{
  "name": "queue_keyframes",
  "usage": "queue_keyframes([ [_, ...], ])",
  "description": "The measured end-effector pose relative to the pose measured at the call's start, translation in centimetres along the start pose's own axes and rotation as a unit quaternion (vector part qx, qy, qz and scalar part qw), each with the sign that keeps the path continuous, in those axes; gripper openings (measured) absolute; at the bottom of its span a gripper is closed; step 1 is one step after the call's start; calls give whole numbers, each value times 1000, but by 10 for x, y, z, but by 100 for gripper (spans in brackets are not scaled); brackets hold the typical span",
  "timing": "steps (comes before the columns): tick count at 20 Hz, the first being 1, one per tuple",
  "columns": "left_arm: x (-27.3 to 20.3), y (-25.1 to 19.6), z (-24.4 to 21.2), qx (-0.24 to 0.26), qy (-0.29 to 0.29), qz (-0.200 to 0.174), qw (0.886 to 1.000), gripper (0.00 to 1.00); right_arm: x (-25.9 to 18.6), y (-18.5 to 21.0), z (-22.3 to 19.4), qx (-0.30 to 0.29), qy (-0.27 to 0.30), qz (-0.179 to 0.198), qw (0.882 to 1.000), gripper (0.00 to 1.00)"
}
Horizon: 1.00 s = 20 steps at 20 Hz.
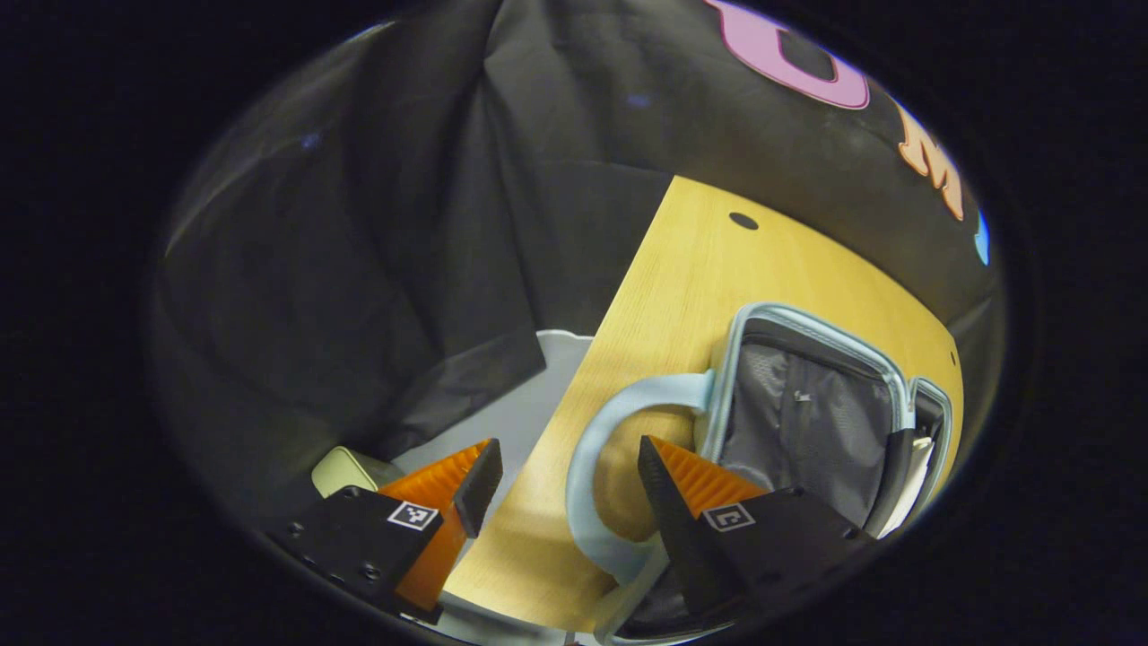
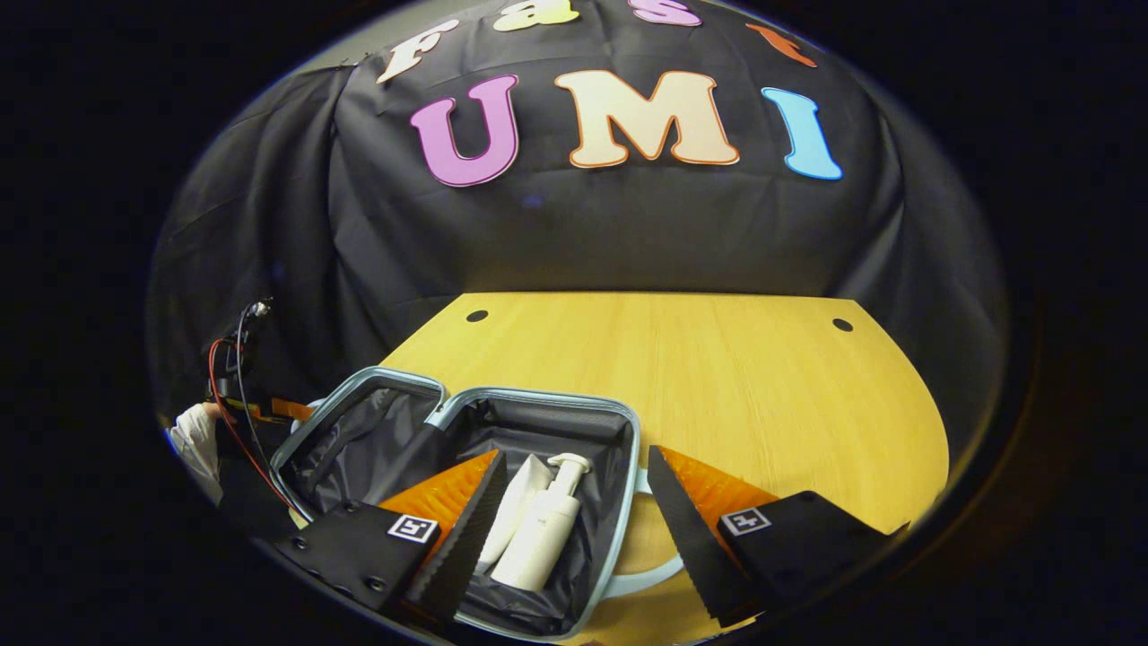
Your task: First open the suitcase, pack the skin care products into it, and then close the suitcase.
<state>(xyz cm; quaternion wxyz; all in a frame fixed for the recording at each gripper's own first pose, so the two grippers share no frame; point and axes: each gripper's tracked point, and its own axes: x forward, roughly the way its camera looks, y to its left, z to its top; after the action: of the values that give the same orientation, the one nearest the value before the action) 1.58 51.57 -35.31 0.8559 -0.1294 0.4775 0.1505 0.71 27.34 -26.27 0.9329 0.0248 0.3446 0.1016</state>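
Note:
The light blue suitcase [image 2: 538, 396] lies open on the wooden table [image 2: 717, 377], both halves lined in grey. A white pump bottle [image 2: 547, 529] and a white tube [image 2: 516, 507] lie side by side in its right half. My right gripper [image 2: 576, 456] hovers open just above that half, with nothing between its fingers. In the left gripper view the suitcase [image 1: 807, 431] shows its grey lining, and its curved handle [image 1: 596, 449] sticks out toward me. My left gripper [image 1: 567, 467] is open over the handle end and the table edge, holding nothing.
The table's left edge [image 1: 574, 377] drops to a grey floor [image 1: 520, 413], where a pale box [image 1: 345, 468] stands. Bare tabletop stretches behind and right of the suitcase. The other gripper [image 2: 242, 395] with wires and a white-sleeved hand [image 2: 193, 440] sit at the suitcase's left.

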Motion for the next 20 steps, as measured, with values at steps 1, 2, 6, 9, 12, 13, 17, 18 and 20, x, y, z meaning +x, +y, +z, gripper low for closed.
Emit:
queue_keyframes([
  [1,3,2,0,-4,7,-3,1000,87,-2,-4,0,1,0,-5,1000,94],
  [2,6,2,-7,-3,19,-7,1000,84,-4,-7,0,2,-1,-8,1000,98],
  [6,16,-7,-17,-8,39,-13,999,22,-10,-17,5,1,-13,-16,1000,94],
  [9,-5,-14,-7,4,34,-6,999,7,-14,-19,9,-3,-23,-12,1000,98],
  [12,-37,-19,21,50,-11,4,999,1,-17,-21,15,-11,-33,-5,999,94],
  [13,-51,-22,31,58,-23,6,998,0,-19,-23,17,-13,-38,-2,999,94],
  [17,-112,-51,58,71,-61,2,996,0,-31,-31,20,-20,-52,12,998,98],
  [18,-124,-58,62,79,-72,1,994,0,-35,-34,21,-20,-57,15,998,98],
  [20,-151,-77,71,102,-97,-3,990,0,-45,-42,24,-21,-66,21,997,98],
])
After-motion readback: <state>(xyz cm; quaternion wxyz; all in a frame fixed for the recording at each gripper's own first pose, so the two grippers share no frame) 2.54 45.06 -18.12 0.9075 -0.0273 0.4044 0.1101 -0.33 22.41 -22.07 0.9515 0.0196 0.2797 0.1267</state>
